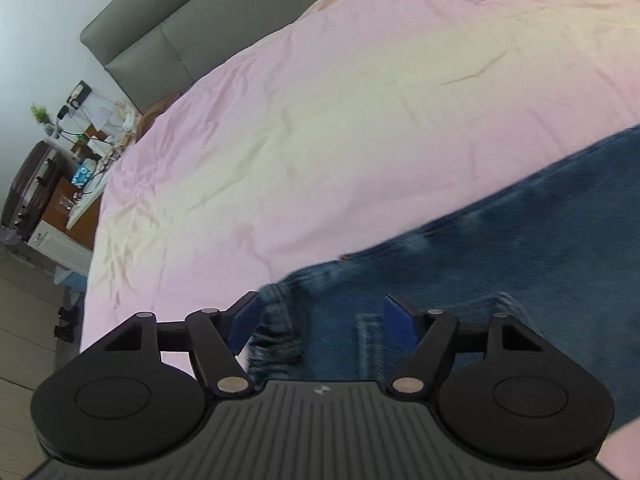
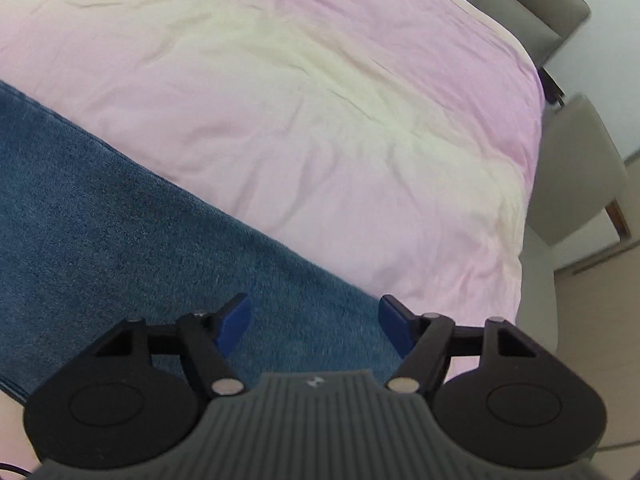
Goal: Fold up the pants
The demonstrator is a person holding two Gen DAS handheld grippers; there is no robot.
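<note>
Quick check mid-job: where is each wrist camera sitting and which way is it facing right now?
Left wrist: on the left tongs, angled down over the jeans waistband end, headboard beyond; open blue pads show.
Right wrist: on the right tongs, angled down over a plain denim stretch, a chair beyond; open pads show.
Shared: jeans, pink bedsheet, headboard.

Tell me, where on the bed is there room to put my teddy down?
The pink sheet is bare from the jeans' far edge up to the grey headboard. In the right wrist view it is bare out to the chair side. The near strip is taken by the jeans.
</note>
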